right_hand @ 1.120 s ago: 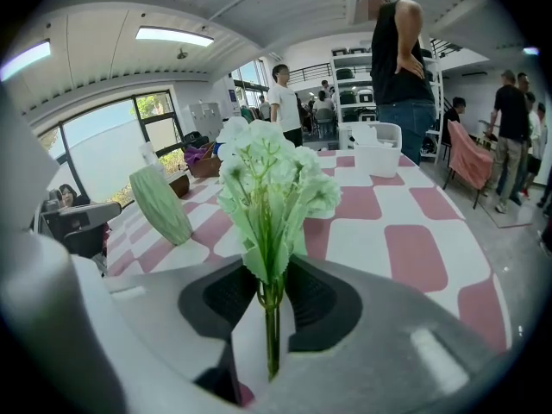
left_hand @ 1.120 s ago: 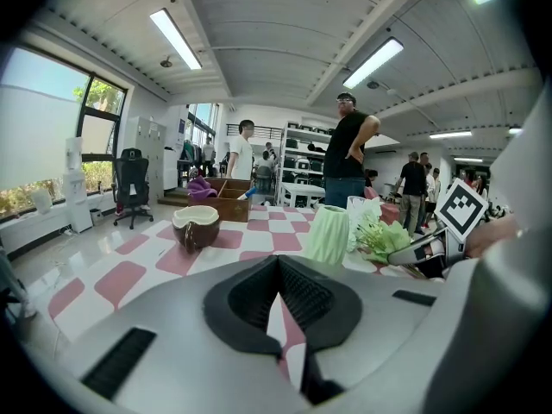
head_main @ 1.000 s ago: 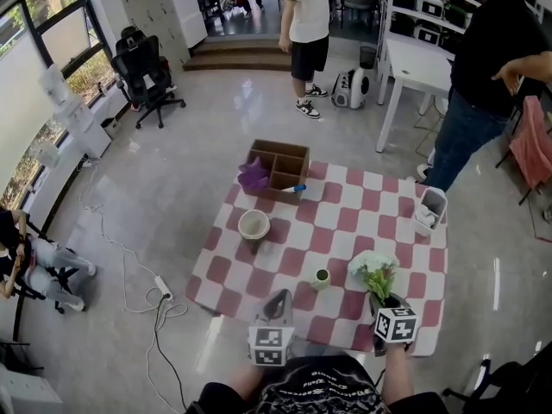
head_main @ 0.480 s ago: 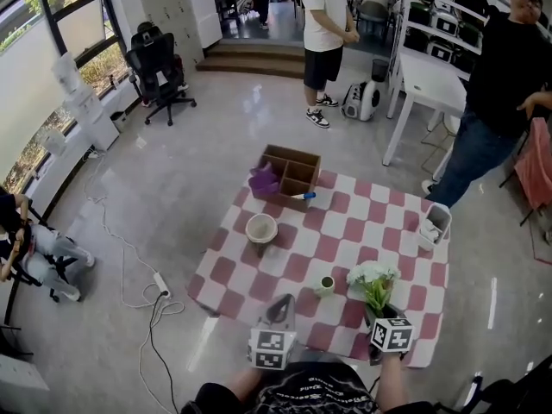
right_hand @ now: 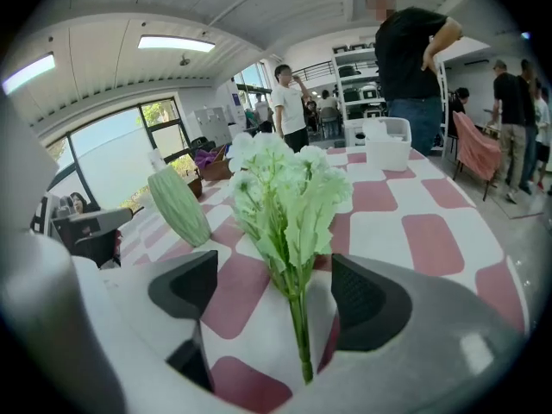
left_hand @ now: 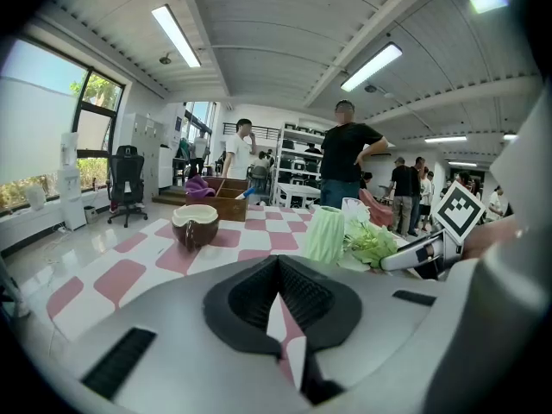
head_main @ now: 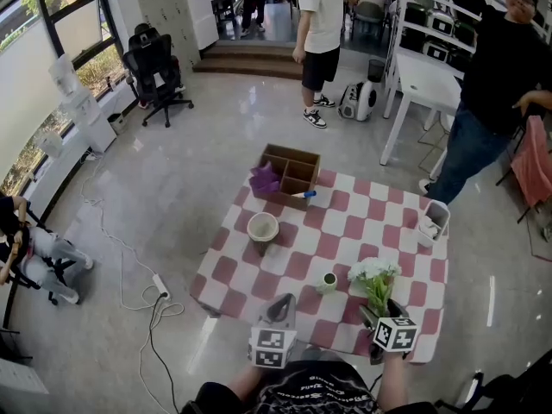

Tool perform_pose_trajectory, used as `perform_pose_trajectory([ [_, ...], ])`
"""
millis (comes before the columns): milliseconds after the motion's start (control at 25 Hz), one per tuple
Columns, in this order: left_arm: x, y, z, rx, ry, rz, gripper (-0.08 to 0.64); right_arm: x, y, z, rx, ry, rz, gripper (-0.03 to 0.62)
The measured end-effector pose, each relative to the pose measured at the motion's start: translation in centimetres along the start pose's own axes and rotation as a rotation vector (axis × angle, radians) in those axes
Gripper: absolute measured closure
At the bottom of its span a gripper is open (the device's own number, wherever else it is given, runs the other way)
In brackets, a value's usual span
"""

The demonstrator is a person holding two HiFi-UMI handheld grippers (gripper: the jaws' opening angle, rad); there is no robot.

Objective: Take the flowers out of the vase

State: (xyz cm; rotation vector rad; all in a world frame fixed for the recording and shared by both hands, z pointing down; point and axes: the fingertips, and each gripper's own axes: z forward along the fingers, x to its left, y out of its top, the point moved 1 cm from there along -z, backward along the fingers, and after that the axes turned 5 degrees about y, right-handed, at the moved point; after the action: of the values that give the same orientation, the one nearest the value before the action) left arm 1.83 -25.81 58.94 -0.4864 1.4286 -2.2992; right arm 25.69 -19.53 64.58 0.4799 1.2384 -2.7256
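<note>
A small pale green ribbed vase (head_main: 326, 280) stands upright on the checked table, with nothing in it. To its right lies a bunch of white flowers (head_main: 375, 276) with green leaves, heads pointing away from me. My right gripper (head_main: 379, 311) is at the stem end. Its jaws are opening, and the stems (right_hand: 299, 326) run between the pads without touching either. In the right gripper view the flowers (right_hand: 289, 192) fill the middle and the vase (right_hand: 178, 205) is at the left. My left gripper (head_main: 280, 304) hovers shut over the near table edge, holding nothing.
A brown bowl (head_main: 263, 228) sits at the table's left. A wooden compartment box (head_main: 289, 169) with purple cloth is at the far edge, and a white basket (head_main: 431, 221) at the right edge. Two people stand on the floor beyond the pink-and-white table (head_main: 293, 261).
The right gripper and the flowers have stayed in almost the same spot near the table's front right. The left gripper has not moved.
</note>
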Motion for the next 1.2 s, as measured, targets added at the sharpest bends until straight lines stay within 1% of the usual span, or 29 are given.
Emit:
perform_pose_trajectory([
  [120,0.0,0.0,-0.2,0.001,-0.01,-0.001,0.549,0.3,1.4,-1.2,-0.07,-0.006,0.006,0.176],
  [320,-0.3,0.8,-0.3,-0.017,-0.038,0.014,0.549,1.6,4.5,-3.5,-0.197,-0.003,-0.039,0.172],
  [520,-0.4,1.3,-0.7,-0.029,-0.055,0.031,0.549,3.9,7.2,-5.9,-0.311,0.026,-0.086,0.173],
  [640,-0.2,1.3,-0.7,-0.035,-0.059,0.03,0.549,4.9,8.0,-6.7,-0.36,0.04,-0.087,0.175],
  [760,-0.2,1.6,-0.9,-0.044,-0.063,0.035,0.549,5.8,8.2,-7.3,-0.382,0.052,-0.101,0.178],
  [960,-0.4,2.1,-1.3,-0.059,-0.08,0.049,0.549,6.8,7.9,-8.0,-0.397,0.04,-0.128,0.273],
  [1040,-0.5,2.2,-1.5,-0.062,-0.087,0.055,0.549,7.2,7.7,-8.1,-0.389,0.038,-0.149,0.327],
  [1120,-0.7,2.2,-1.6,-0.063,-0.093,0.058,0.549,7.6,7.4,-8.1,-0.38,0.037,-0.171,0.345],
  [1200,-0.8,2.1,-1.6,-0.062,-0.095,0.055,0.549,7.8,7.3,-7.9,-0.38,0.028,-0.179,0.382],
])
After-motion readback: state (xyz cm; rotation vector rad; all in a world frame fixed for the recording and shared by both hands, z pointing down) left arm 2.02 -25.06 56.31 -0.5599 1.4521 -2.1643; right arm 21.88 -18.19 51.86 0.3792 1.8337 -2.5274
